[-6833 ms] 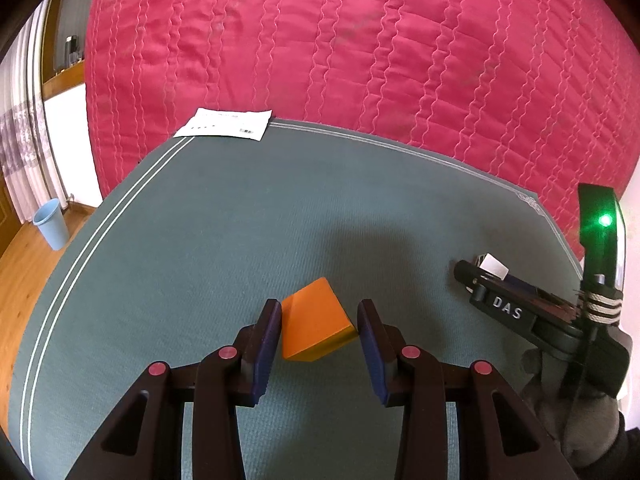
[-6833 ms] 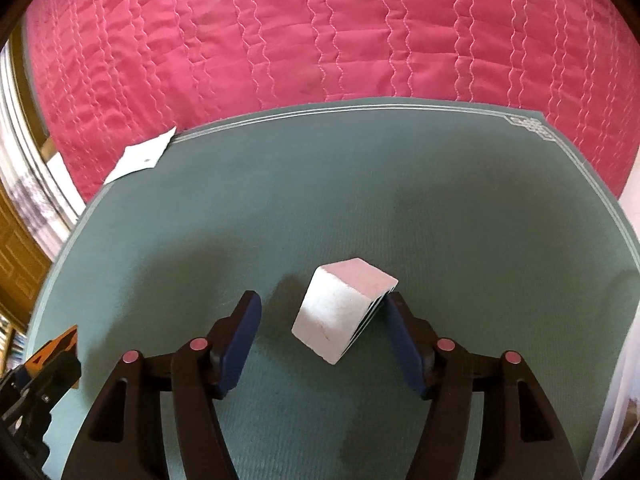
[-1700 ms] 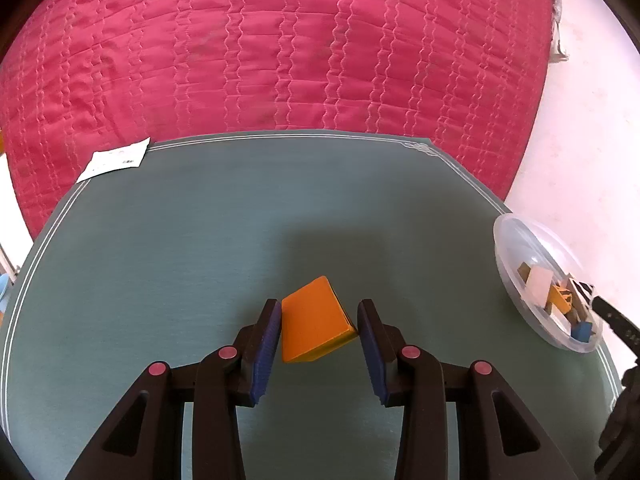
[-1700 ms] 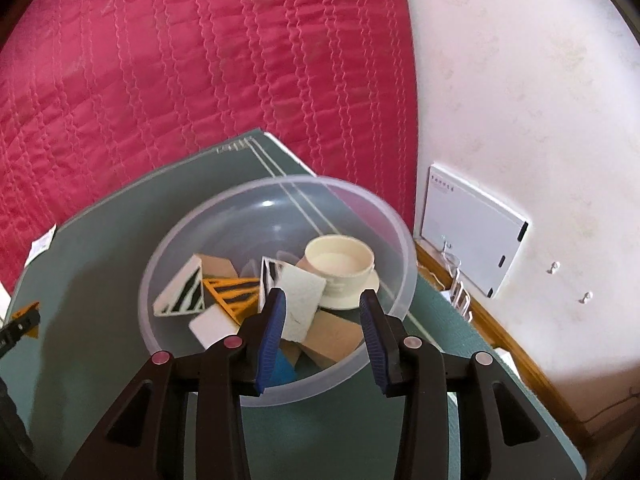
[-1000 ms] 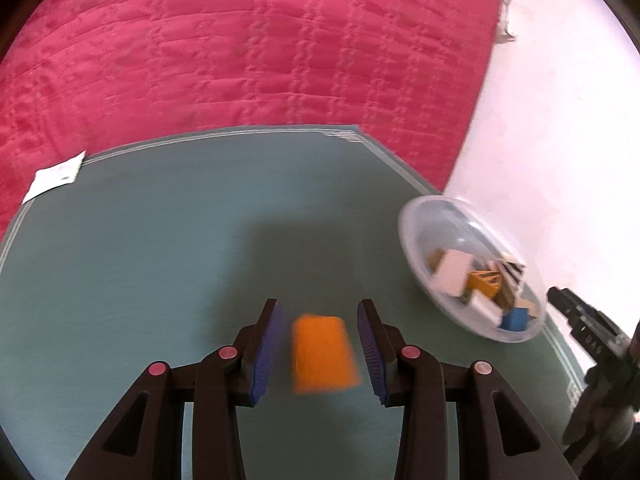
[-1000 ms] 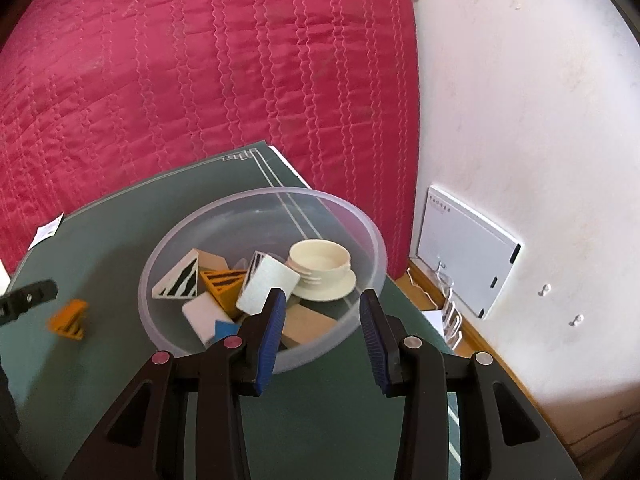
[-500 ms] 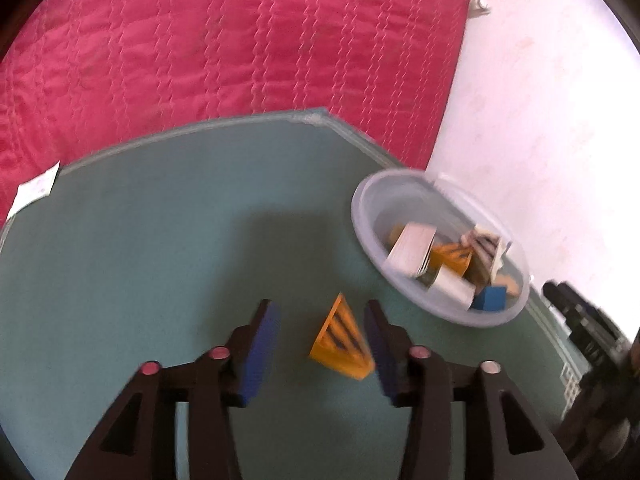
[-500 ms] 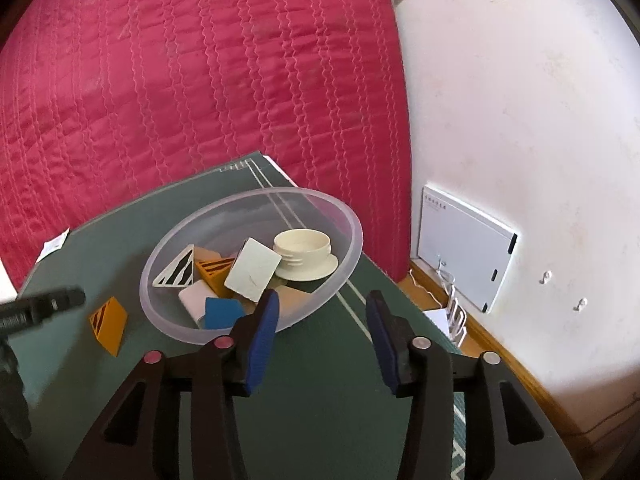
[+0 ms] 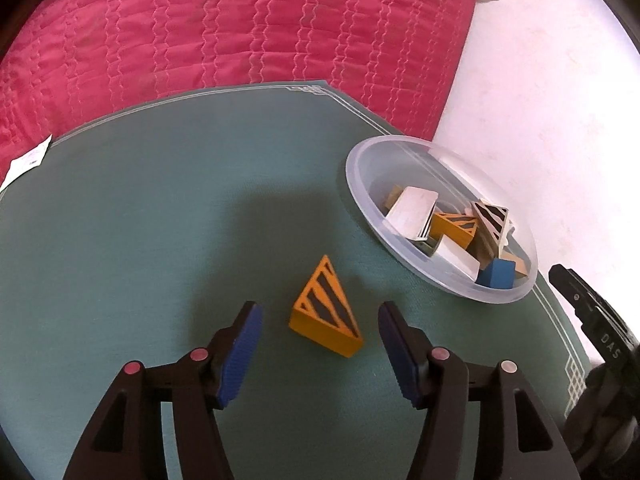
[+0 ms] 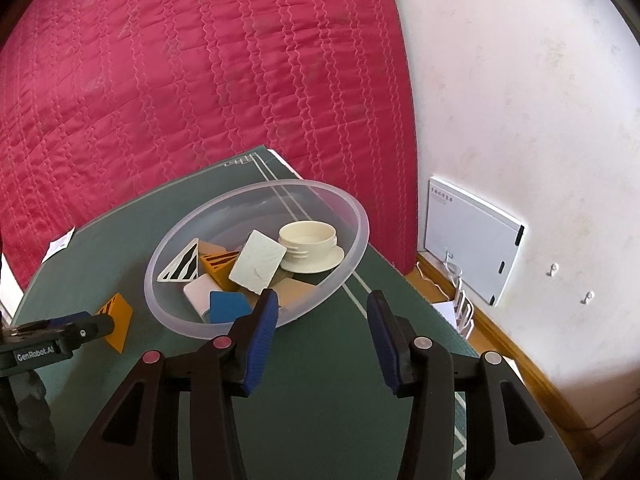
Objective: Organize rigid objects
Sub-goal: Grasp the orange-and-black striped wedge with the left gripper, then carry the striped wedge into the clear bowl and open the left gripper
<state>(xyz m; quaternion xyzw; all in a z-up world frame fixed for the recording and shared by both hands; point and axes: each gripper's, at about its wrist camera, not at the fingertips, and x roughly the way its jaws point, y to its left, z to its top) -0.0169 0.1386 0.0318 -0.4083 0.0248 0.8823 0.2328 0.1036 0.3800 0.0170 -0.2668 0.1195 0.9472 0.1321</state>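
Orange with black stripes, the wooden wedge (image 9: 326, 314) lies flat on the green mat (image 9: 140, 220), short of the clear plastic bowl (image 9: 360, 184) and not touching it. My left gripper (image 9: 320, 344) has it between its blue pads (image 9: 240, 350), but the jaws are opening and neither pad touches the wood, so the wedge sits loose on the mat on its own. I judge it has ended up beside the bowl rather than in it, so it is not yet sorted with the rest.

In the bowl lie the pieces already gathered: a pale flat block (image 10: 258, 262), a blue cube (image 10: 228, 306), a white striped triangle (image 10: 182, 266), another orange striped wedge (image 10: 218, 266) and a cream lid-like piece (image 10: 310, 246), heaped toward the bowl's near side.

My right gripper (image 10: 320, 338) hangs just off the bowl's near rim, jaws apart with nothing between them, clear of the rim so it blocks no path in.

Beyond the bowl, the mat's far edge meets a red quilted cover (image 9: 240, 24); a paper slip (image 9: 26, 160) lies well away on the mat's opposite side.
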